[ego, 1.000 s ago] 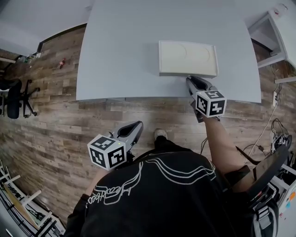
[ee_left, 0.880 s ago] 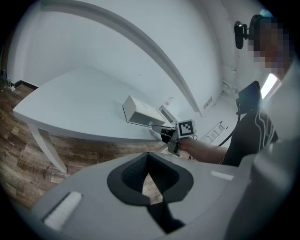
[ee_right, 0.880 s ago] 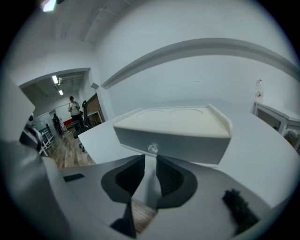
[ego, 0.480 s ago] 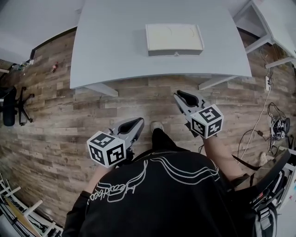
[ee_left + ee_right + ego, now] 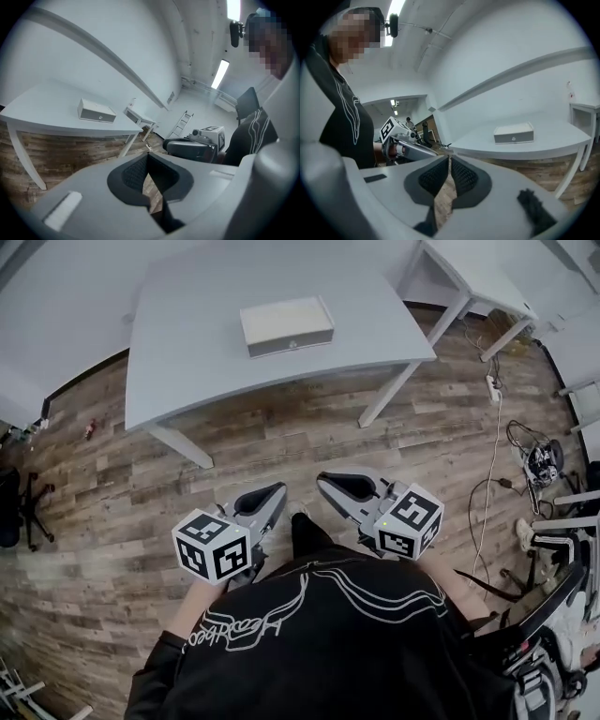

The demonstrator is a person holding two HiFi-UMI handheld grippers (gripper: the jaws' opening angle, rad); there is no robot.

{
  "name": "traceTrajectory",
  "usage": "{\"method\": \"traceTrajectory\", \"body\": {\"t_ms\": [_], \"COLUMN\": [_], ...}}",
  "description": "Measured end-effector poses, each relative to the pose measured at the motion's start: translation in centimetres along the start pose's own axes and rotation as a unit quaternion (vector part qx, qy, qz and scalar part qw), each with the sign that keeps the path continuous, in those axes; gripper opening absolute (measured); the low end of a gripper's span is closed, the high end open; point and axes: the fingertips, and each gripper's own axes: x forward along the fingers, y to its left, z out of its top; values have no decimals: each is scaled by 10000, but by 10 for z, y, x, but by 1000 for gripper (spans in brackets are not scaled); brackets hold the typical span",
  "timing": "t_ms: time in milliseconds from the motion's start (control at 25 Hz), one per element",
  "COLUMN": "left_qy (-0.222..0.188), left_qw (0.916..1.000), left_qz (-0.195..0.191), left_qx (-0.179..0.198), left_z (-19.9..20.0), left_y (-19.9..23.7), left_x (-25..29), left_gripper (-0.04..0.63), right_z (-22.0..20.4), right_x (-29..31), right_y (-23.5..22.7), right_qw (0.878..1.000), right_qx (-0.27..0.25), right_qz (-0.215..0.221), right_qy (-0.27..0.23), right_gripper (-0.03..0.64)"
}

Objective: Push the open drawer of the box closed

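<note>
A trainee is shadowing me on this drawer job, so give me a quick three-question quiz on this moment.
1. True or false: the drawer of the box stands open.
2. What is between the jaws of the right gripper? A the box, B nothing, C a cable.
3. Fill in: the box rests on the grey ____.
Key: 1 false; 2 B; 3 table.
</note>
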Motion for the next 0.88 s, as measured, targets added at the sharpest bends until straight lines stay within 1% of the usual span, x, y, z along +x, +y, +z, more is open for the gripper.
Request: {"method": "traceTrajectory", "body": {"t_ms": [80, 200, 440, 560, 680, 880], "left_qy": [-17, -37, -172, -227, -230, -208], "left_qw": [9997, 9987, 9972, 9972, 9974, 9976], "left_qz": [-114, -194, -158, -143, -140, -146], "left_qx": [214, 465, 711, 696, 669, 641], "left_z": [-5, -11, -19, -20, -19, -19], "left_y": [-21, -45, -71, -76, -78, -78], "left_x": [-7, -17, -33, -41, -44, -44], "left_gripper": [5, 5, 5, 5, 5, 5], "right_z": [-5, -10, -19, -20, -19, -24], "right_x": [-15, -31, -43, -43, -43, -45], "right_y": [22, 45, 65, 73, 78, 75], "right_qw": [9999, 10000, 9996, 9990, 9989, 9986], "right_qx": [-128, -30, 161, 309, 325, 437], "right_qz": [-2, 22, 150, 242, 310, 260], "right_qy": [40, -24, -173, -190, -146, -167], "right_gripper": [25, 17, 11, 11, 11, 11]}}
